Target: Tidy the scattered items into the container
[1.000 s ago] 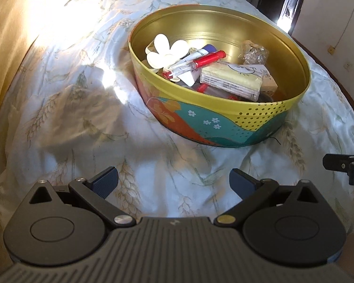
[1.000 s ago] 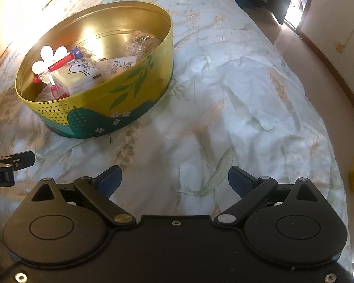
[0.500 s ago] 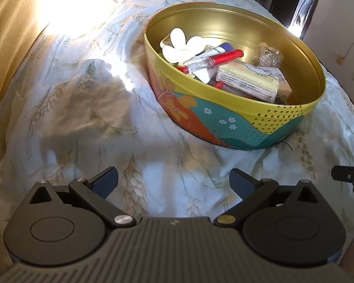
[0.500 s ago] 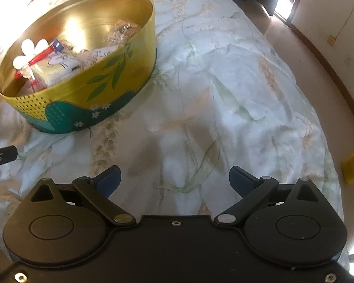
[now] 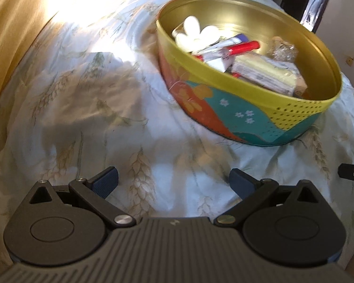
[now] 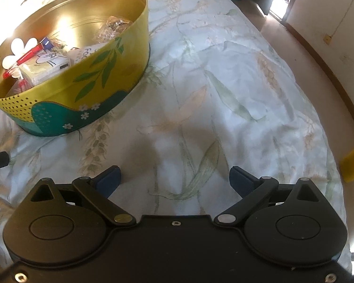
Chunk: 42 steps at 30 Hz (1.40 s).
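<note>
Hovering over the bedspread [image 5: 87, 108], left gripper [image 5: 174, 181] has its jaws spread wide w/ nothing between them; blue pads [image 5: 106, 182] clear of the fabric as far as visible. Right gripper [image 6: 174, 180] same: jaws wide apart, empty, above a leaf print on the cloth.

Tin [image 5: 254, 122] sits ahead-right of the left gripper, well apart from it; in the right wrist view it lies ahead-left [image 6: 87, 87]. Oval, gold inside, yellow rim, teal/orange painted wall w/ small white flowers.

Contents, all inside the tin:
- white flower-shaped piece [image 5: 195, 35] near the far-left wall
- red pen [image 5: 244, 46] lying across a white tube
- pale yellow box [image 5: 264, 74] toward the near-right side
- crinkly clear wrapper [image 5: 282, 50] by the far wall; what it holds can't be made out

No loose items visible on the bedspread in either view. Left view slightly motion-blurred. Tip of the right gripper pokes in at the left view's right edge [image 5: 352, 174].
</note>
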Available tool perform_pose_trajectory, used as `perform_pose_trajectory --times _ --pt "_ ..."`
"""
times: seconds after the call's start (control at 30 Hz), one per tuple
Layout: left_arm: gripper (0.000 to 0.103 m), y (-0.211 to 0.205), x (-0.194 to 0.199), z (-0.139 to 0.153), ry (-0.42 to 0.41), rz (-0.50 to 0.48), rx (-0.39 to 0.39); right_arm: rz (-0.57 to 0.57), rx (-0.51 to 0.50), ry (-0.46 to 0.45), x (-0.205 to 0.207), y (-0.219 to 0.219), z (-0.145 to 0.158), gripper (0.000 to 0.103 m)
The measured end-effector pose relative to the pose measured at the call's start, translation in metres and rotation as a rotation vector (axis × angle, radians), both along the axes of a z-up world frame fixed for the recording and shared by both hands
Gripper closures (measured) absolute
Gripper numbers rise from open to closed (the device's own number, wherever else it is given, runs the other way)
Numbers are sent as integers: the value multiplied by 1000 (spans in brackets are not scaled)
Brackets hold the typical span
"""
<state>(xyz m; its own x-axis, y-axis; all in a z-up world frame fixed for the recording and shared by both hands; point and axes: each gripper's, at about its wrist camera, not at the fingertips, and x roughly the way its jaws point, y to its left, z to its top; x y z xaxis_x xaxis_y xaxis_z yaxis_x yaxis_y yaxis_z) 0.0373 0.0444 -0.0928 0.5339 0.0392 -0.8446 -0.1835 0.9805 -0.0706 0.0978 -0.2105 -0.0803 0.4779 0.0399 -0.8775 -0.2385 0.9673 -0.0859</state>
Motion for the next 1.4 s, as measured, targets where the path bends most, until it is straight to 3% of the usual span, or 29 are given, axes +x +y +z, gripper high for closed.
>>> perform_pose_trajectory --times 0.4,0.97,1.4 --pt "0 4 4 -10 25 37 -14 -48 70 -9 7 -11 -12 0" --pt "0 -2 -5 -13 -27 42 23 -26 69 -107 -7 -11 -20 0" --pt "0 -6 -4 -13 -19 62 30 -31 65 -112 -9 -11 -19 0"
